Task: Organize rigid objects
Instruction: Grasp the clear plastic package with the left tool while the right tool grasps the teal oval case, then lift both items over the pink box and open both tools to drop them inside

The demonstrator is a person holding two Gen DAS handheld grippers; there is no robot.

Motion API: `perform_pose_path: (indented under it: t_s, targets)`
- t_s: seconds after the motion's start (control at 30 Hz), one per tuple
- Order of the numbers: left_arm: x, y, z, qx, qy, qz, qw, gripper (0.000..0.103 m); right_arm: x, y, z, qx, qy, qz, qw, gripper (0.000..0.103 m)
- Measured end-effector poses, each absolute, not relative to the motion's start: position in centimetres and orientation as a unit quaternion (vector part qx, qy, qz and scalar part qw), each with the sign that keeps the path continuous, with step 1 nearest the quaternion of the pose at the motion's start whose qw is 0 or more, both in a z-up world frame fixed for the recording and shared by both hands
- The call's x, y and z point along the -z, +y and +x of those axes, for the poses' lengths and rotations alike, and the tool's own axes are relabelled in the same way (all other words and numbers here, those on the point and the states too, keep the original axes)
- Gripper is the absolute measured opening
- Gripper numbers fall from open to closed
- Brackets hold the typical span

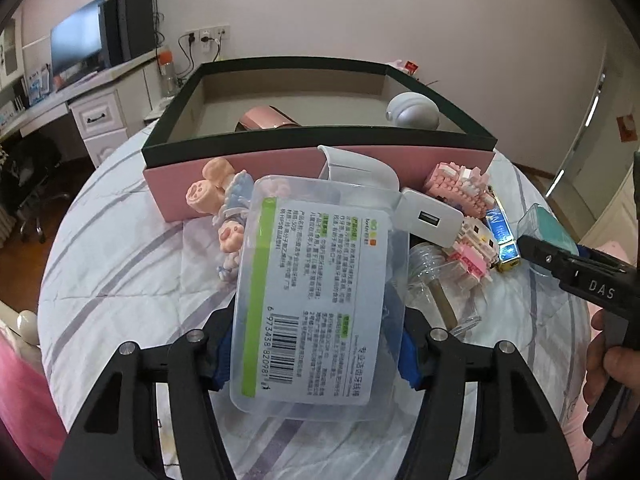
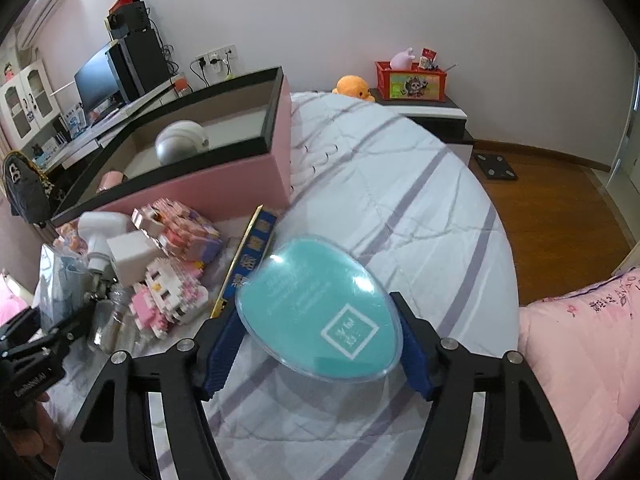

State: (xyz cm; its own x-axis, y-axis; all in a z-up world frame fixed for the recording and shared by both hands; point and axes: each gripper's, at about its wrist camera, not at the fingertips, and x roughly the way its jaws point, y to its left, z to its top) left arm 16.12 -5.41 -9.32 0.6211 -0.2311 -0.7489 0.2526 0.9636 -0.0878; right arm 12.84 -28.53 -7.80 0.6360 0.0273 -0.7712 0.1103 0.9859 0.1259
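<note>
Item 1, left tongs (image 1: 316, 344): closed on the clear plastic box (image 1: 316, 292), blue pads pressed against its long sides, label and barcode facing my camera. It sits low over the striped bed cover (image 1: 120, 264), just in front of the clutter.

Item 2, right tongs (image 2: 318, 344): closed on the teal oval case (image 2: 316, 312), pads bearing on both edges. It lies at the right end of the clutter, next to the blue-and-gold box (image 2: 250, 264).

Item 3, destination: pink storage box (image 1: 248, 168) with dark rim, open, standing behind the clutter. Already inside: a white dome-shaped thing (image 1: 412, 110) and a pink cylinder (image 1: 268, 120).

Step in hand, as I judge it: both grips are made and neither piece has yet gone into the box. Next I must lift each piece clear of the pile, carry it over the dark rim and lower it into free floor space.

Left wrist view only: the peach bear figurine (image 1: 212, 196), the box label, and the right tool entering from the side.

Right wrist view only: the teal case's full outline, the nightstand with a red crate (image 2: 410, 80), and the wooden floor.
</note>
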Motion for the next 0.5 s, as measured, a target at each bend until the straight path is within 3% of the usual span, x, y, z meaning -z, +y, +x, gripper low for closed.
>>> perform_pose_path:
  t_s: [0.5]
  targets:
    - [8.1,-3.2,14.8,0.109,0.398,-0.013,0.911,0.063,5.8,-28.6,11.5,0.014,0.395,0.087,0.915,0.067]
